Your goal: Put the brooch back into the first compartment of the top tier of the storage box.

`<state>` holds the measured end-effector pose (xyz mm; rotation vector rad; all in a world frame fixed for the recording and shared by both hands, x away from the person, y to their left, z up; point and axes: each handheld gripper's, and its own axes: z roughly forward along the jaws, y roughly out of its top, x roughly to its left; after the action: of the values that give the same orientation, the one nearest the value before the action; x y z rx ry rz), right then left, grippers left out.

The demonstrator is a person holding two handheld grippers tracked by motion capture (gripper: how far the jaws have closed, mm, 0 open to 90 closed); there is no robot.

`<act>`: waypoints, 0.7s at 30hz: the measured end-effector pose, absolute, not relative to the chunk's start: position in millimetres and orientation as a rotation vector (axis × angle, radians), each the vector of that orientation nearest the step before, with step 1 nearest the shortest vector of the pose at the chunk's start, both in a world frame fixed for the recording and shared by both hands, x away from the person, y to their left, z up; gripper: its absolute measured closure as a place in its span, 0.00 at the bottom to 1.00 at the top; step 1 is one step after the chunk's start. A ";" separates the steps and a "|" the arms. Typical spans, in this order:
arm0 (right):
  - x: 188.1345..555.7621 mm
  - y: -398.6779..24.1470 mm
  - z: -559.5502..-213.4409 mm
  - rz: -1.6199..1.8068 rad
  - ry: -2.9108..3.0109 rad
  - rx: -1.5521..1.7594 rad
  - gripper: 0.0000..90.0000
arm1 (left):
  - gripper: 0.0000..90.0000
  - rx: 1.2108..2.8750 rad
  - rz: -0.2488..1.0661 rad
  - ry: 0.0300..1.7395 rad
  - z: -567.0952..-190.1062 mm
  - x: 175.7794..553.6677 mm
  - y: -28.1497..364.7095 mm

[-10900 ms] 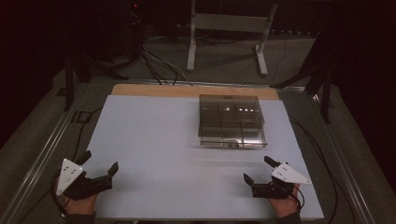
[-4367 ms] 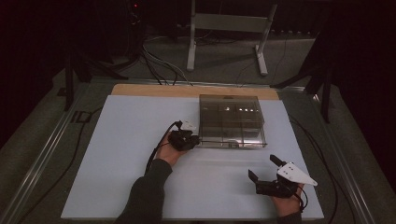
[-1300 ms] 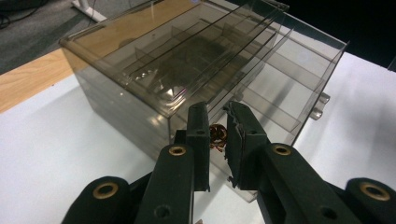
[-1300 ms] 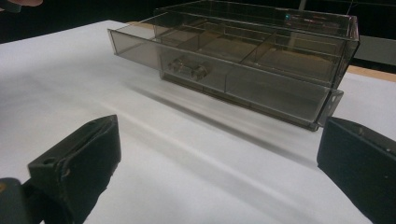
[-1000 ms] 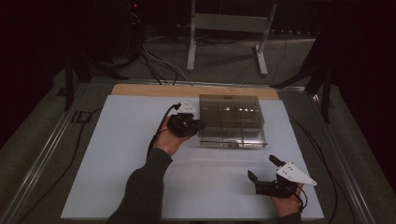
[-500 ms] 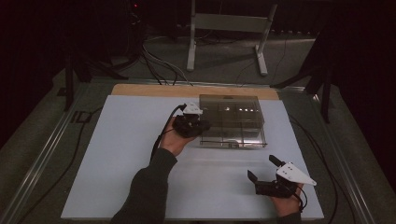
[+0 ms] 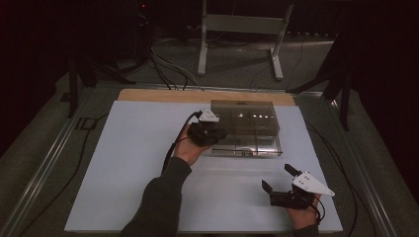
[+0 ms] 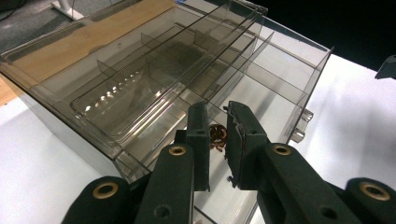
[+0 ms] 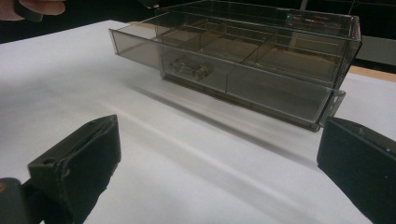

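Observation:
A smoky clear plastic drawer box (image 7: 249, 121) stands at the back middle of the white table (image 7: 118, 168), its drawer (image 9: 140, 44) pulled partly out. My left gripper (image 7: 221, 134) hangs over the drawer's front left corner. In the left gripper view its jaws (image 8: 218, 109) stand almost together over a drawer compartment (image 8: 261, 107), shut on a small coppery brown object (image 8: 217, 135) that sits in the narrow gap. My right gripper (image 7: 277, 177) rests open near the front right of the table, with nothing between its jaws (image 9: 219, 140).
The drawer's clear handle (image 9: 189, 69) faces the front. A wooden strip (image 7: 163, 95) runs along the table's back edge. A metal stand (image 7: 237, 29) and cables (image 7: 168, 69) lie on the floor behind. Bare white table spreads to the left and front.
My left gripper has edged a little to the right, further over the drawer. The right gripper has stayed where it was.

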<state>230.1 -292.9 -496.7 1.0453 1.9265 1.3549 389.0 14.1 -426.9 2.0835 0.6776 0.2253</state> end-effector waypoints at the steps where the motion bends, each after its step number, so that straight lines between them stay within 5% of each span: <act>1: 230.2 -292.9 -496.7 1.354 1.927 1.045 0.00 | 0.90 2.084 0.226 0.676 -426.9 389.1 13.3; 21: 229.8 -293.2 -496.4 1.355 1.926 1.041 0.00 | 0.90 2.123 0.219 0.671 -436.1 390.5 -1.3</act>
<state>229.8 -293.2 -496.4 1.0406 1.9262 1.3552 390.5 -1.3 -436.1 2.1230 0.6705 0.2192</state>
